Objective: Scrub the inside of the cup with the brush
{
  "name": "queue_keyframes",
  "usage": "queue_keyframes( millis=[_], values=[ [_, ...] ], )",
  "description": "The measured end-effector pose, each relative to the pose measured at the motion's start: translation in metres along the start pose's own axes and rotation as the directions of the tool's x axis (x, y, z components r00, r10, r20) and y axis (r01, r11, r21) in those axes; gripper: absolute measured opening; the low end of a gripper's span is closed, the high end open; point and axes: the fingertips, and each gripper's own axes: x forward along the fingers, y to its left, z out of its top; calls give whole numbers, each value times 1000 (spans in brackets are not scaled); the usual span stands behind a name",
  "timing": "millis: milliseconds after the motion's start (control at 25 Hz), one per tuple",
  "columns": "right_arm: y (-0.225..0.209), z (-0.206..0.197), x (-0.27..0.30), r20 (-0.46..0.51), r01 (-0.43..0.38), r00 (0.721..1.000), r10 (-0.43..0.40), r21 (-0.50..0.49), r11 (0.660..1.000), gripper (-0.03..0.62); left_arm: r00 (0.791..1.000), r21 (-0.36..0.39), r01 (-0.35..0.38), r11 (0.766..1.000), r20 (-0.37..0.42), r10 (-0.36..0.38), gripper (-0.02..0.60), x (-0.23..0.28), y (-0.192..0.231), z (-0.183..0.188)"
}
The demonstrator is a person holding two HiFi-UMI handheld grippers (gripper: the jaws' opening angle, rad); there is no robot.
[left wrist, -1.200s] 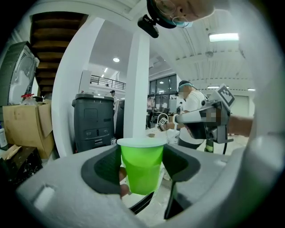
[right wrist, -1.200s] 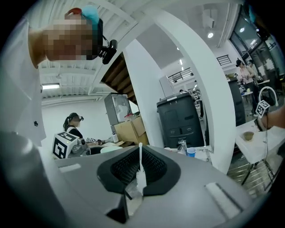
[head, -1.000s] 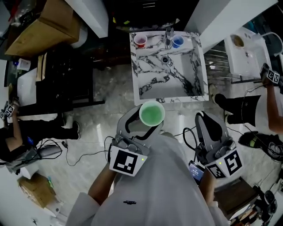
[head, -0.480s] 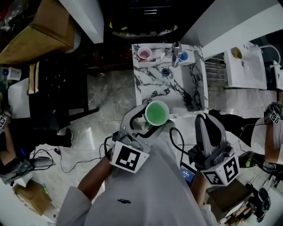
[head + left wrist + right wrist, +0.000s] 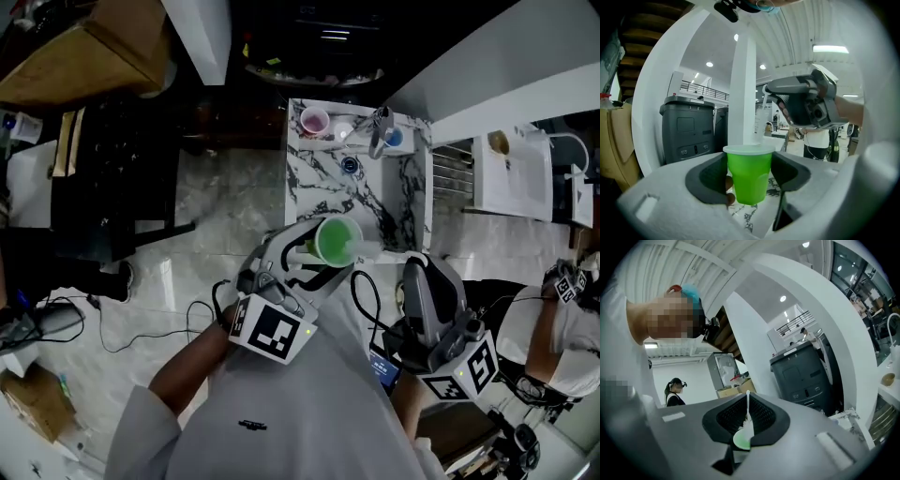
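A green plastic cup [image 5: 336, 241] stands upright between the jaws of my left gripper [image 5: 321, 251], which is shut on it. The cup is just above the front edge of the marble sink [image 5: 319, 183]. In the left gripper view the cup [image 5: 749, 173] fills the gap between the dark pads, and its inside is hidden. My right gripper [image 5: 419, 272] is to the right of the cup and apart from it. Its jaws [image 5: 746, 420] are shut on a thin white brush [image 5: 744, 434] with a pale green end. The right gripper [image 5: 806, 101] also shows in the left gripper view.
At the sink's far rim stand a pink cup [image 5: 314, 121], a blue cup [image 5: 393, 139] and a faucet [image 5: 379, 129]. A black cart [image 5: 112, 178] is at the left and a white table [image 5: 514, 173] at the right. Cables [image 5: 84, 328] lie on the floor. A person [image 5: 553, 337] is at the right.
The left gripper with the green cup has come closer to the sink's front edge. The right gripper has drifted a little left, toward the cup.
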Motion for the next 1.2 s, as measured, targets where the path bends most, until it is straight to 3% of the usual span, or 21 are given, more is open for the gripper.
queue_keyframes(
  millis=[160,480,800,1200],
  values=[
    [-8,-17,5,-100,40,994,-41,-10,999,21,1000,6,-16,1000,6,16,296,-2,-7,3],
    [-20,-21,5,-90,67,994,-67,-5,998,21,998,28,56,998,-1,-56,296,-1,-31,4],
    [-3,-16,12,-47,-17,999,19,41,999,21,992,29,123,992,-6,-123,296,10,-42,7],
    [11,-25,5,-98,-72,992,75,29,997,21,996,20,87,996,4,-87,296,12,-26,10]
  ],
)
